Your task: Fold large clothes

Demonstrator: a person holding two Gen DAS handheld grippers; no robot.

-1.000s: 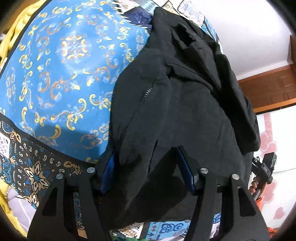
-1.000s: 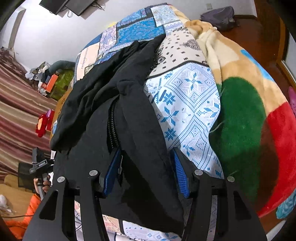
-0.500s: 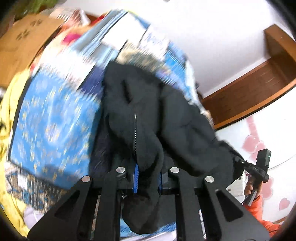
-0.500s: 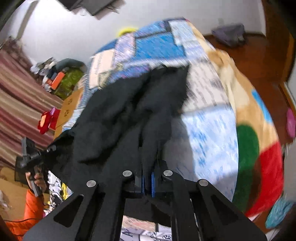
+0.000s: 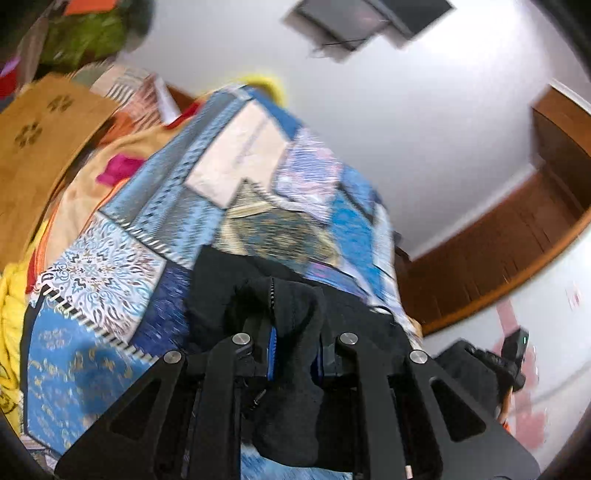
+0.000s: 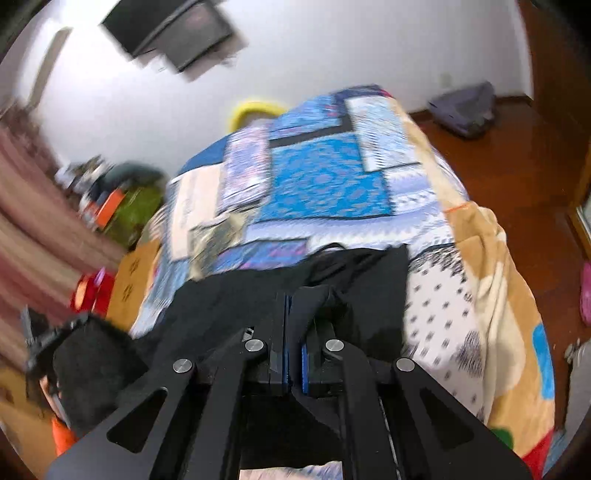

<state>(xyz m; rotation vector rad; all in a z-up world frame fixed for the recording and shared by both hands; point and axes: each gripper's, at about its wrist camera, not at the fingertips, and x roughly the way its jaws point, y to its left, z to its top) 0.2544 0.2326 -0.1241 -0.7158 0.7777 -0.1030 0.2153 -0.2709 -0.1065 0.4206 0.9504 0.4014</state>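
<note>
left wrist view: left tool [image 5: 291, 356] points up along the bed, tilted so the wall and a dark screen [image 5: 364, 24] mounted high fill the top of frame. tool is clenched on a thick bunch of the black jacket [image 5: 295, 314], blue pads pressed against cloth on both sides, zipper line visible at the top of the bunch. rest of the jacket lies on the patchwork quilt [image 5: 258, 192] just past the fingers, more of it hanging down between the tool's arms. yellow blanket [image 5: 9, 317] at left edge, cardboard box [image 5: 40, 147] upper left, contents not readable. wooden floor [image 5: 498, 251] at right. the other tool [image 5: 511, 356] shows small at far right; whether it grips anything cannot be told from here. frame is motion blurred.

right wrist view: right tool [image 6: 293, 354] aims down the bed toward the far wall, fingers nearly closed, a thin fold of black jacket [image 6: 354, 291] pinched between the blue pads. jacket is spread across the near end of the quilt [image 6: 325, 181], stretching left to a dark bundle at the left tool [image 6: 40, 343]. tan fleece blanket [image 6: 491, 288] covers the bed's right side. grey bag [image 6: 465, 107] sits on the floor far right. cardboard box [image 6: 136, 273] beside the bed at left.
</note>
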